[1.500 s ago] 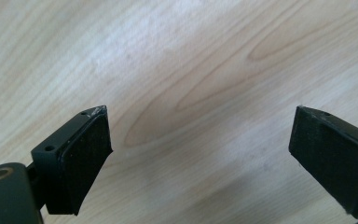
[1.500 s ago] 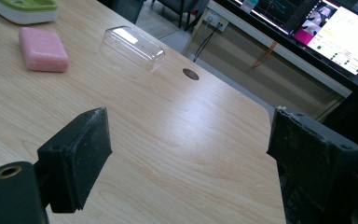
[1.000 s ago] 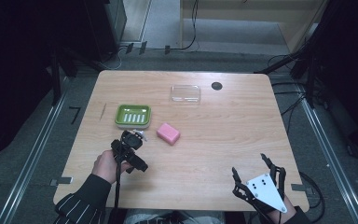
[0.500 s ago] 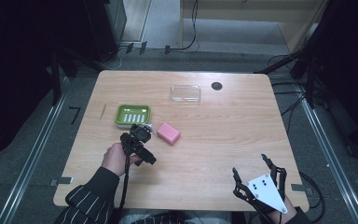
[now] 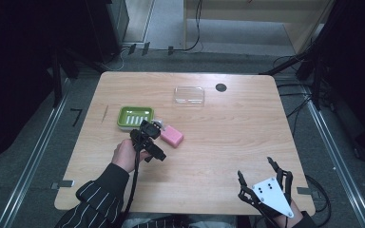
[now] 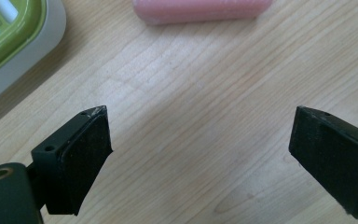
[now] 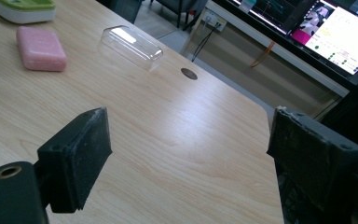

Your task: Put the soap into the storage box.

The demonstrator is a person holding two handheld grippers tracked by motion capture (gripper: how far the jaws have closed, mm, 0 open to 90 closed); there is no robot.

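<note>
A pink soap bar (image 5: 171, 136) lies on the wooden table (image 5: 228, 123), just right of a green soap dish (image 5: 135, 117). My left gripper (image 5: 156, 124) hovers low beside the soap, its jaws open and empty; in the left gripper view the soap bar (image 6: 200, 10) lies just beyond the jaws and the dish (image 6: 14, 42) sits at upper left. My right gripper (image 5: 259, 176) rests open near the table's front right edge. In the right gripper view the soap bar (image 7: 41, 48), the dish (image 7: 21, 9) and a clear plastic lid (image 7: 131, 46) lie far ahead.
The clear plastic lid (image 5: 189, 94) sits toward the back middle of the table, with a small dark round hole (image 5: 221, 87) to its right. A monitor (image 7: 340, 32) stands beyond the table's far side. Cables and rails run along the floor around the table.
My left gripper has moved forward and right, toward the pink soap bar and the green dish. The right gripper has stayed where it was.
</note>
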